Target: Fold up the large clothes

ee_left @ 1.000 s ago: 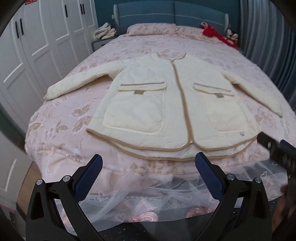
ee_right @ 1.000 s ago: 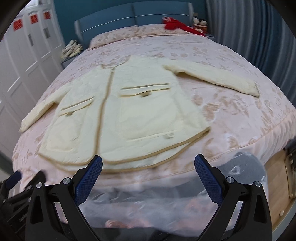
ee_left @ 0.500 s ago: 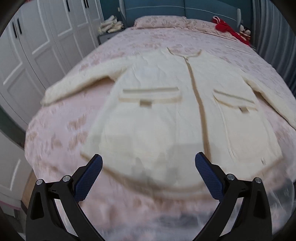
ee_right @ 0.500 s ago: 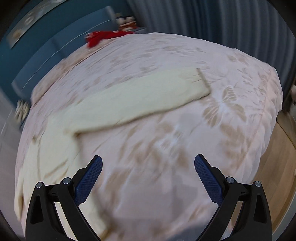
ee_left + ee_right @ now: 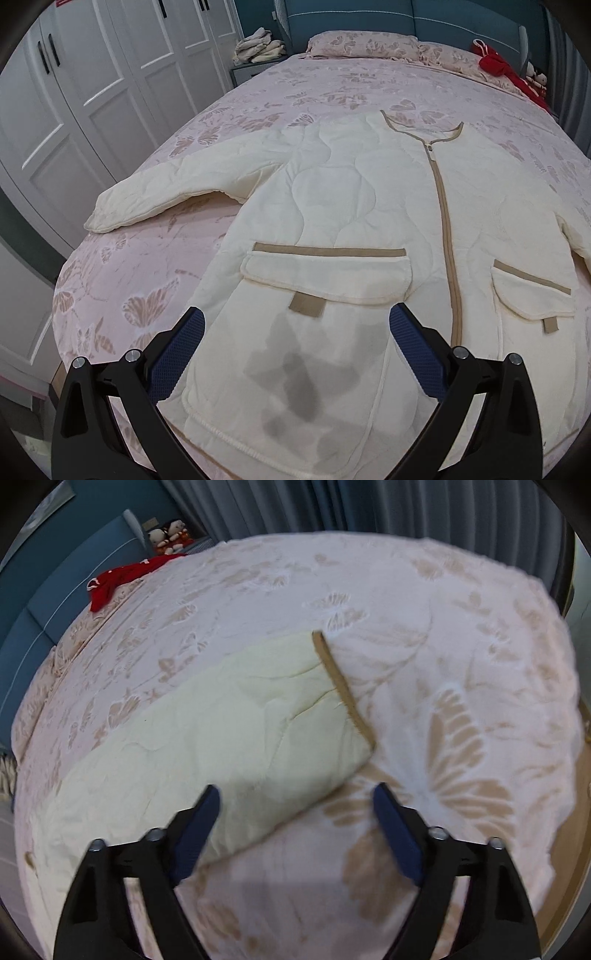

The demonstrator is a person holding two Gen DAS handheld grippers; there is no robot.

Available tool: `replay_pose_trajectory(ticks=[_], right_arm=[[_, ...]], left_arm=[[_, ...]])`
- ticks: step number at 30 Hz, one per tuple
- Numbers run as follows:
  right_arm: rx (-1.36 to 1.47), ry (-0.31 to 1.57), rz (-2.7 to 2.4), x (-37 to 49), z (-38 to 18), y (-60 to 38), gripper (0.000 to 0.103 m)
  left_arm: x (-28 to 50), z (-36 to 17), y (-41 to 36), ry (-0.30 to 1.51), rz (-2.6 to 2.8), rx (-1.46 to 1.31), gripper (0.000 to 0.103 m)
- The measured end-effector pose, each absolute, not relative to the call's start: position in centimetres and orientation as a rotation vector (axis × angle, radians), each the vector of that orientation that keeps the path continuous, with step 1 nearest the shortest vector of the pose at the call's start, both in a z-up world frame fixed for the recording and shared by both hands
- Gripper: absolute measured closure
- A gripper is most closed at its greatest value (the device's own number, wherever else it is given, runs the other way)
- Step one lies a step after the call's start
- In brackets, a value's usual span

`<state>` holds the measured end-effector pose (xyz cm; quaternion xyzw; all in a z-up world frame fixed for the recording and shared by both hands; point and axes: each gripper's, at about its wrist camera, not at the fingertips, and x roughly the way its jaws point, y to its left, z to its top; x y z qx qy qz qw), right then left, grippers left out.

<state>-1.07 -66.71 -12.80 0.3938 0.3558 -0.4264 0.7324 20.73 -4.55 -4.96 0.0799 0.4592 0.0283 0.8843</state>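
Right wrist: sleeve (image 5: 229, 731) beyond tool (image 5: 295, 805)

Right gripper (image 5: 295, 805) angled down over the bed (image 5: 461, 657), jaws apart and just been closing in, nothing pinched. Cream jacket sleeve (image 5: 229, 731) lies flat ahead, its lower edge reaching into the gap by the left jaw; tan cuff (image 5: 343, 690) beyond the jaws, roughly centred. Red garment (image 5: 118, 576) far off, upper left.

- You have a cream quilted jacket (image 5: 343, 206) with tan trim lying flat, front up, zipped, on the bed.
- Its sleeves (image 5: 236, 720) spread sideways.
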Motion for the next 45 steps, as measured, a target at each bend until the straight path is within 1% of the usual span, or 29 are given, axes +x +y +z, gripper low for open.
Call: replay_pose_trajectory(ticks=[1,2,3,4,5,8,11,14,18,20,23,28,30,32,34,36,37,38,42,45], right_arm=[[0.854,0.788,-0.942,-0.5,-12.8,-66.5,0.039],[0.838,0.788,-0.946,-0.1,-12.7,-66.4,0.045],[0.818,0.782,-0.935,0.6,-12.5,-66.3,0.053],[0.809,0.782,-0.915,1.4,-12.2,-66.1,0.074],[0.809,0.778,-0.905,1.9,-11.8,-65.7,0.088],[0.797,0.696,-0.824,3.9,-8.8,-64.1,0.092],[0.696,0.629,-0.685,7.5,-3.7,-59.8,0.092],[0.561,0.592,-0.478,12.7,1.7,-52.6,0.092],[0.446,0.605,-0.193,19.7,5.2,-41.7,0.092],[0.422,0.628,-0.084,22.5,5.1,-36.9,0.092],[0.36,0.688,0.058,26.7,3.6,-29.0,0.092],[0.295,0.849,0.211,31.6,-2.1,-17.9,0.092],[0.245,0.909,0.241,32.4,-4.4,-14.9,0.088],[0.201,0.97,0.265,32.2,-6.5,-12.7,0.078],[0.184,0.978,0.294,30.9,-6.5,-11.1,0.072],[0.202,0.934,0.292,28.6,-5.2,-11.7,0.06],[0.22,0.903,0.271,26.9,-4.2,-13.0,0.047],[0.23,0.881,0.245,25.8,-3.7,-13.8,0.043],[0.304,0.878,0.045,20.4,-4.2,-20.4,0.043],[0.449,0.907,-0.1,17.5,-6.2,-27.1,0.043]], left_arm=[[21.0,-5.3,-4.6,0.961,0.059,0.167,0.005],[21.1,-5.4,-4.6,0.965,0.058,0.165,0.005],[21.3,-5.7,-4.5,0.971,0.06,0.161,0.005],[21.5,-5.8,-4.4,0.974,0.061,0.159,0.005],[21.6,-5.9,-4.2,0.977,0.062,0.156,0.005],[21.9,-6.2,-3.3,0.976,0.071,0.149,0.005],[22.3,-6.4,-2.1,0.977,0.088,0.135,0.005],[22.7,-6.5,-0.3,0.983,0.112,0.1,0.005],[22.9,-6.5,2.1,0.985,0.134,0.043,0.005],[23.0,-6.5,3.5,0.987,0.141,0.014,0.005],[23.3,-6.5,5.5,0.993,0.146,-0.025,0.005],[23.9,-6.5,8.4,0.993,0.161,-0.089,0.005],[24.3,-6.6,9.3,0.994,0.165,-0.107,0.005],[24.6,-6.8,9.9,1.0,0.159,-0.119,0.005],[25.1,-6.9,10.2,1.01,0.142,-0.143,0.005],[25.5,-7.0,10.3,1.015,0.121,-0.168,0.005],[25.9,-6.9,10.1,1.015,0.104,-0.188,0.005],[26.4,-6.8,9.7,1.016,0.083,-0.207,0.005],[28.4,-7.1,7.1,1.045,-0.022,-0.312,0.005],[29.9,-7.7,4.9,1.071,-0.089,-0.388,0.005]])
